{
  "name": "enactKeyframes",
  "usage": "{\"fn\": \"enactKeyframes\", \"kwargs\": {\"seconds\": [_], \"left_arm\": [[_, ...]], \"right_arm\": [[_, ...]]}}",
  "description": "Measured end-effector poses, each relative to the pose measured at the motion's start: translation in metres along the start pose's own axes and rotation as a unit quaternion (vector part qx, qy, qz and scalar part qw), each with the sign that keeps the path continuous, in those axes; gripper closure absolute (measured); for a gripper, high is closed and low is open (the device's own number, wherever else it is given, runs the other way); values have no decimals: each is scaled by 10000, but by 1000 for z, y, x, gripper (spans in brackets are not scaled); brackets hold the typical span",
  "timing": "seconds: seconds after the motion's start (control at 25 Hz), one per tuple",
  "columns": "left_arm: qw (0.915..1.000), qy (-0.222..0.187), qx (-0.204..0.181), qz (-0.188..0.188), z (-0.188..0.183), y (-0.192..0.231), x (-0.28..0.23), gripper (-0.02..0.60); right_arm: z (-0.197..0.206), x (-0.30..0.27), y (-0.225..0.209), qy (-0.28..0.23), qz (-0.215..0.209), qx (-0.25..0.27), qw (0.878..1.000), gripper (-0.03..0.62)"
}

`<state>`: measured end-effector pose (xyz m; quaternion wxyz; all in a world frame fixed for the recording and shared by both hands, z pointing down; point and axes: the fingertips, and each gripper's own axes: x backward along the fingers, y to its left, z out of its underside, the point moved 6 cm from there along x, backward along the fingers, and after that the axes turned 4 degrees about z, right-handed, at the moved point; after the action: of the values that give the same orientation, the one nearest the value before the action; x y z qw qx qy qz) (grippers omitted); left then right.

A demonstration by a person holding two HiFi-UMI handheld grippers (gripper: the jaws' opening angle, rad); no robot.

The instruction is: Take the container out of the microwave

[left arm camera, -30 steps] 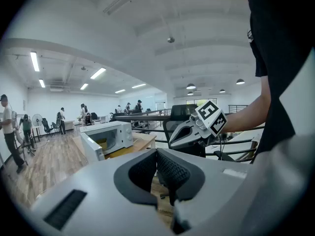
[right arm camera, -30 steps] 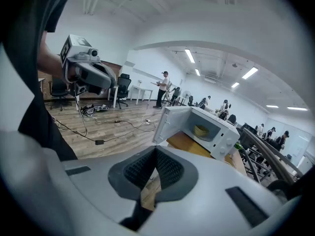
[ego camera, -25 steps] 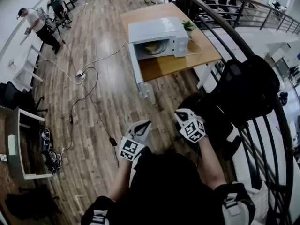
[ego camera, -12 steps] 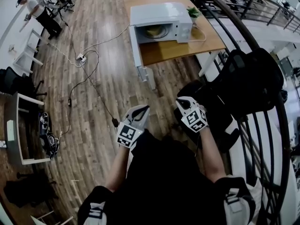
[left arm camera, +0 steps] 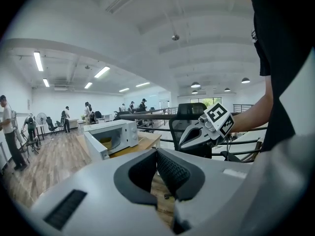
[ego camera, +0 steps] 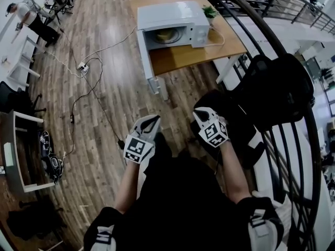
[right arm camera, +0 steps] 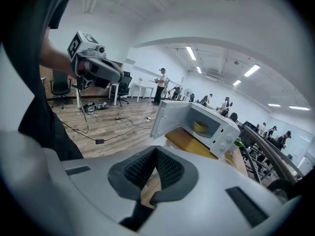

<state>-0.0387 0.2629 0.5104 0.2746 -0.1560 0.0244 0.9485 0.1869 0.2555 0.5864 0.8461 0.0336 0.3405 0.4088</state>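
Barely begun, the task has the container [ego camera: 163, 35] inside the open microwave [ego camera: 172, 14] on the desk [ego camera: 199, 54] at upper centre, well apart from the left gripper [ego camera: 148, 124] and right gripper [ego camera: 201, 115], both clenched empty.

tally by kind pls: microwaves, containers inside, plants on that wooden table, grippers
microwave: 1
container, inside the open microwave: 1
green plant: 1
grippers: 2 (left gripper, right gripper)
total: 5
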Motion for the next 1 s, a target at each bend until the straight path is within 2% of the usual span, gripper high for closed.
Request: {"fn": "enactKeyframes", "kwargs": {"seconds": [0.24, 0.8, 1.0], "left_arm": [[9999, -40, 4, 160, 0, 36, -11, 579], [9993, -51, 65, 371, 12, 138, -14, 580], [9989, -62, -49, 463, 16, 172, -16, 578]], "right_arm": [[-6, -22, -9, 260, 113, 54, 9996, 594], [-44, -94, -23, 508, 359, -141, 9980, 594], [-54, -123, -24, 571, 415, -166, 9974, 594]]}}
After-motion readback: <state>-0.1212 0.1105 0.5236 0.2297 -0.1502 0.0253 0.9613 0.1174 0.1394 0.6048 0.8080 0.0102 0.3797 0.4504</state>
